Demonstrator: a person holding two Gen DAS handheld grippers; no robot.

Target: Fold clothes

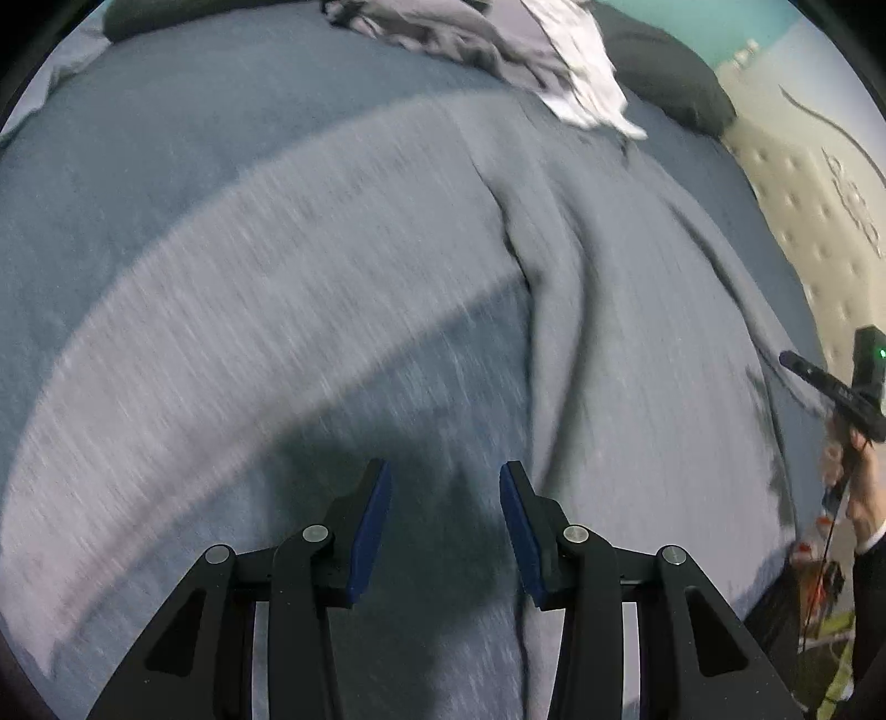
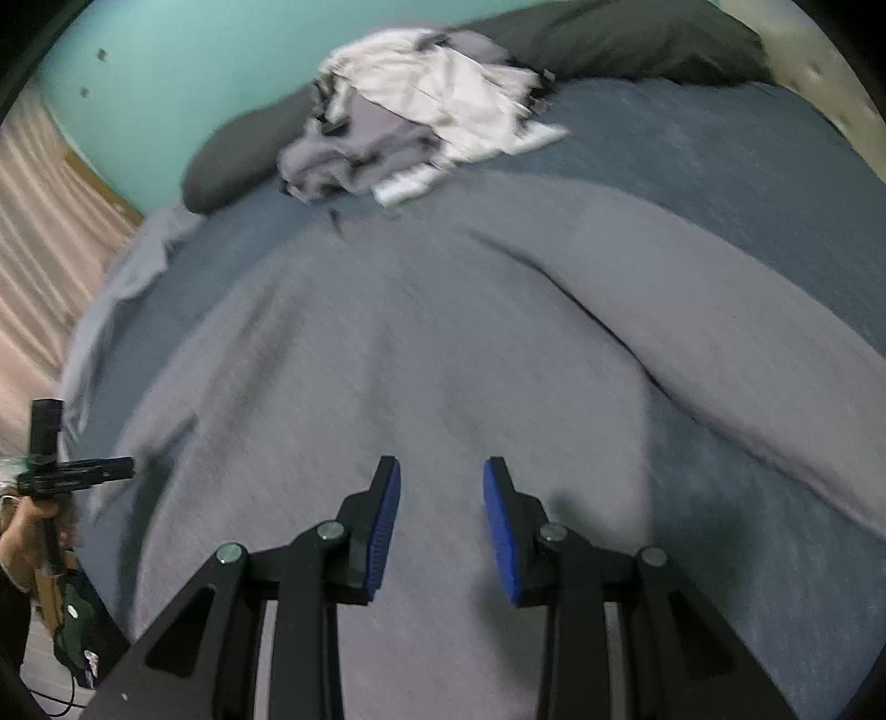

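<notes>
Pretty clearly a bedroom in someone's home. Most of both views is a big bed [image 2: 720, 166] with a dark blue-grey cover, and two dark pillows [image 2: 637, 39] sit along its far edge. A messy pile of clothes [image 2: 421, 111] in white and grey lies near the pillows. Behind it is a teal painted wall [image 2: 183, 72], and off to the right a beige tufted headboard [image 1: 803, 210]. On the left there's pale striped fabric [image 2: 39, 221], maybe a curtain, hard to tell.

Grey garment [image 2: 443, 343] spread flat on bed, sleeve outstretched, crumpled clothes pile [image 2: 421, 111] beyond
</notes>
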